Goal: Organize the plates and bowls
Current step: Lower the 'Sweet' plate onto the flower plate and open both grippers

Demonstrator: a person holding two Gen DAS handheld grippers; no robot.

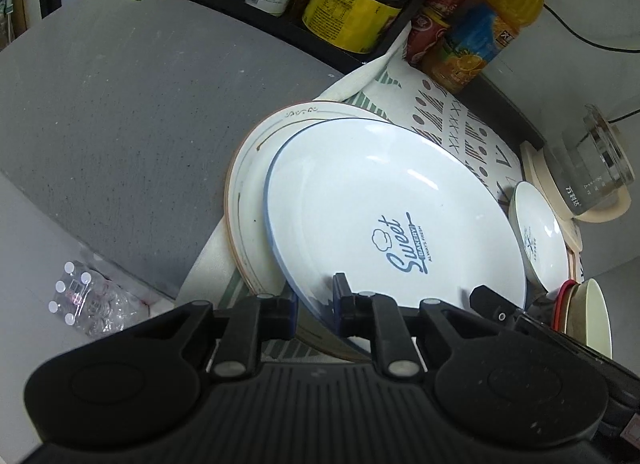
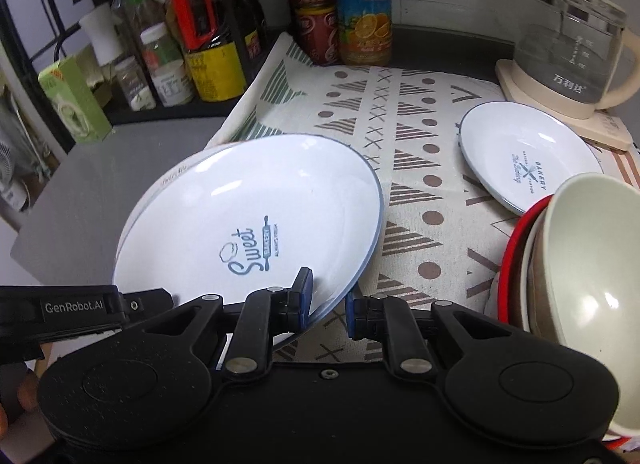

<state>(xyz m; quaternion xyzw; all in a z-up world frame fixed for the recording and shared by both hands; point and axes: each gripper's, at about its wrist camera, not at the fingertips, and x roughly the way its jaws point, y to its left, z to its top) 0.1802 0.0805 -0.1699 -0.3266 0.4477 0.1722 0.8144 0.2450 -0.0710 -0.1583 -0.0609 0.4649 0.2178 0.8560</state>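
Note:
A large white plate with a blue rim and "Sweet" lettering is held tilted by its near edge. My left gripper is shut on that rim. My right gripper is shut on the same rim further right. Under it, a wider brown-rimmed plate lies on the patterned cloth and is mostly hidden in the right wrist view. A small blue-rimmed "Bakery" plate sits to the right. A cream bowl rests in a red-rimmed stack at the near right.
A glass kettle on its cream base stands at the back right. Cans, a juice bottle and a rack of sauce bottles line the back. Grey counter stretches left. A pack of water bottles lies below its edge.

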